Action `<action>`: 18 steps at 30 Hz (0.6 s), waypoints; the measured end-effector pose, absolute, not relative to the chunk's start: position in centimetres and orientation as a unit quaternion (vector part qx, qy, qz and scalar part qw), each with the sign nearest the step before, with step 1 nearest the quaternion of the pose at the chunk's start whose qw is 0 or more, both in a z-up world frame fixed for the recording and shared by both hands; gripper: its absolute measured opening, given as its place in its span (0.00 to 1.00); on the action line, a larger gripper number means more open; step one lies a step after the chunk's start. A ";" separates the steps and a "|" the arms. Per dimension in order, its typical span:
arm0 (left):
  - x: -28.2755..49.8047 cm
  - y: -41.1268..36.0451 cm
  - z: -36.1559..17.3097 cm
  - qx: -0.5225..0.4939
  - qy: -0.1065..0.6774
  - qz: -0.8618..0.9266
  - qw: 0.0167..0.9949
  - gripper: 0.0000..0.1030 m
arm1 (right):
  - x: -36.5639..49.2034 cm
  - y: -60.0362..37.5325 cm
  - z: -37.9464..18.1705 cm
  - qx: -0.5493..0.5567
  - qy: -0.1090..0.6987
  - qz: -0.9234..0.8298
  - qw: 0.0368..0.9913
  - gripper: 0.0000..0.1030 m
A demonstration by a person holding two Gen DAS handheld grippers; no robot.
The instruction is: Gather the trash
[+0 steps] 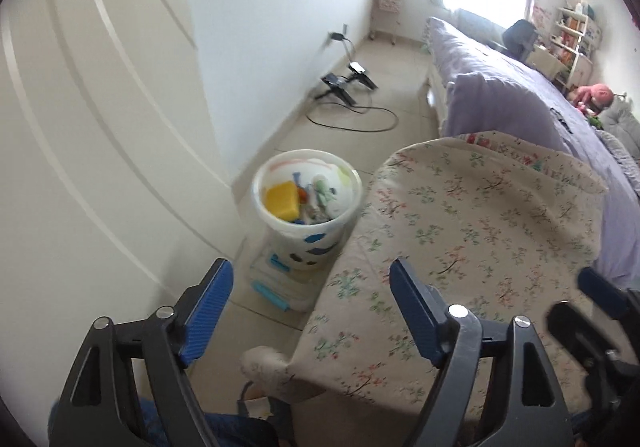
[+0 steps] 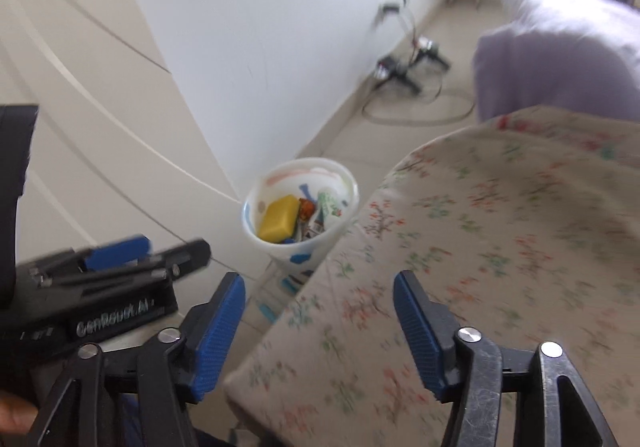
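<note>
A white bin (image 1: 308, 231) with blue marks stands on the floor beside a table under a floral cloth (image 1: 460, 247). In it lie a yellow sponge (image 1: 282, 199) and several wrappers (image 1: 320, 203). The bin (image 2: 312, 247) and sponge (image 2: 279, 223) show in the right wrist view too. My left gripper (image 1: 310, 311) is open and empty, above the table's left edge. My right gripper (image 2: 320, 323) is open and empty, over the same edge. The left gripper (image 2: 132, 259) shows at the left of the right wrist view.
A white wardrobe (image 1: 100, 107) fills the left. Black stands and a cable (image 1: 352, 99) lie on the floor by the wall. A bed with a lilac cover (image 1: 520, 87) runs along the right. A clear box (image 1: 276, 287) sits under the bin.
</note>
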State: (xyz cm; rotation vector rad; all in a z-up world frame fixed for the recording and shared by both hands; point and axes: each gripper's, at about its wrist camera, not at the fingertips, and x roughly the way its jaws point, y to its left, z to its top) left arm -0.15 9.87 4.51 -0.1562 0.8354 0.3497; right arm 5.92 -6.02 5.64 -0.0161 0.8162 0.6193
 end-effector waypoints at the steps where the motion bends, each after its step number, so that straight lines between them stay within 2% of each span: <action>1: -0.9 9.5 4.3 -0.071 0.401 0.171 0.897 0.81 | 4.8 -6.7 5.7 -0.009 0.381 0.293 0.877 0.68; 4: -2.3 8.6 4.1 -0.053 0.398 0.172 0.900 0.81 | 2.2 -8.8 5.6 -0.015 0.358 0.268 0.894 0.76; 6: -3.1 8.0 4.6 -0.037 0.384 0.172 0.906 0.81 | 1.1 -9.9 5.2 -0.028 0.345 0.242 0.906 0.86; 8: -3.5 7.6 5.1 -0.018 0.369 0.179 0.912 0.82 | 0.7 -10.5 4.9 -0.033 0.341 0.228 0.911 0.86; 11: -3.9 7.4 5.5 -0.013 0.355 0.180 0.917 0.83 | -0.1 -11.8 4.6 -0.014 0.332 0.217 0.918 0.94; 18: -2.7 6.3 4.2 0.008 0.355 0.166 0.920 0.83 | -0.6 -12.8 4.1 0.010 0.317 0.203 0.927 0.96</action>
